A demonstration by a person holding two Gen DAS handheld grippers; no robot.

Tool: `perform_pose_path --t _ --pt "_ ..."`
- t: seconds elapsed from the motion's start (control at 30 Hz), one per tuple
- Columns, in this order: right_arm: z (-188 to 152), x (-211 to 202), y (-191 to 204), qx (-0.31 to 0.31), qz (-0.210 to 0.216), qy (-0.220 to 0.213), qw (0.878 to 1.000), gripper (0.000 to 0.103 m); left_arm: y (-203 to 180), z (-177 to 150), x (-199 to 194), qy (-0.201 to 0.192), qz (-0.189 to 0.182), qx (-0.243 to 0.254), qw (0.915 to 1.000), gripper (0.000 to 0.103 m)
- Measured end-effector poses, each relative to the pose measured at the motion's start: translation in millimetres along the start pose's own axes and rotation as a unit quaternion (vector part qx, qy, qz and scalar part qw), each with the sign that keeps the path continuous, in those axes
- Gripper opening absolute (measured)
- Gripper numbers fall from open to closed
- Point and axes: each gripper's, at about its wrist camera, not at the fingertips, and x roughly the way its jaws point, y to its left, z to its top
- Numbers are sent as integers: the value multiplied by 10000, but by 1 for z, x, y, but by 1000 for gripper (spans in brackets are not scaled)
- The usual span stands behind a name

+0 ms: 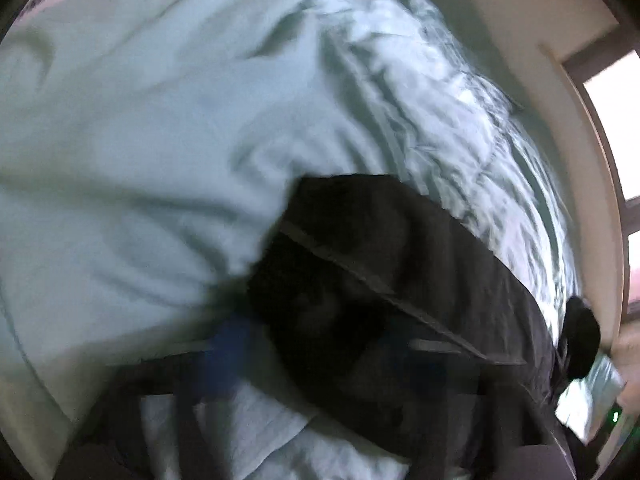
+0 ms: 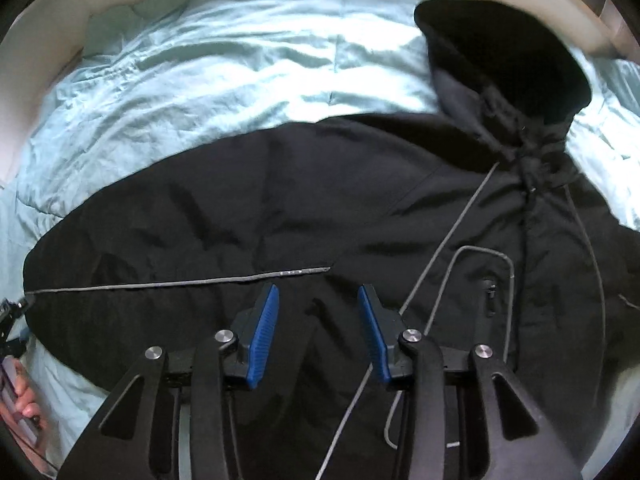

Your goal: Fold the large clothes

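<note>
Pale mint quilted bedspread [image 2: 224,64] covers the bed, cream wall beyond. Black hooded zip-front jacket [image 2: 280,200] lies spread flat across it, hood [image 2: 504,64] ahead and to the right of my right gripper [image 2: 317,334], presumably laid out so edges can be folded inward. Right gripper hovers over the front panel, blue pads partly apart, cloth below but nothing pinched. Right view alone shows the zipper line, the grey drawcords [image 2: 444,240] and the whole layout. Left view is blurred: jacket hem [image 1: 400,264] just ahead, bedspread beyond. My left gripper [image 1: 320,356] shows only as blue smears; I cannot tell its opening.
</note>
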Motion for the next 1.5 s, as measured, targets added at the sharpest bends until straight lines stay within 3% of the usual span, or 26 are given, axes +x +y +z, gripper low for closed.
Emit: perform_pose_path --t 0.07,0.17,0.27,0.3,0.4,0.5,0.6,0.7,0.83,1.0,1.37,1.43,1.5 --pt "2 5 -4 112 32 90 9999 45 -12 -1 -23 -376 79 231 9990 31" --pt "6 2 -12 266 151 14 9995 52 -24 1 -58 -765 -458 434 9951 28" --pt "12 8 -12 238 49 -12 9997 55 -38 3 -67 -866 -749 750 9906 31" --pt "14 14 -12 246 62 13 9997 55 -40 3 -62 -859 -711 792 9906 37" --pt "17 34 -9 212 42 141 9997 53 -37 8 -31 -588 -397 719 9949 39" --pt "13 64 -4 58 -88 376 9992 53 -27 10 -4 -316 -119 536 9980 26" --pt "16 70 -3 -80 -117 448 9989 53 -31 1 -14 -423 -139 625 9970 18" --pt "21 60 -10 21 95 542 9985 53 -57 -9 -54 -764 -260 1090 9908 16" --pt "15 24 -28 163 385 334 9986 53 -117 -28 -113 -1163 -893 1821 9723 15" --pt "-10 -24 -69 442 496 63 9978 53 -213 -84 -146 -1181 -1628 2875 9364 15" --pt "-65 -87 -199 760 34 -157 9970 53 -426 -257 -84 84 -2723 4325 8595 15" --pt "-71 -91 -226 879 -41 -169 9960 53 -456 -288 -64 264 -2679 4564 8481 15" --pt "-75 -89 -249 979 -101 -143 9950 53 -478 -311 -37 506 -2579 4656 8451 15"
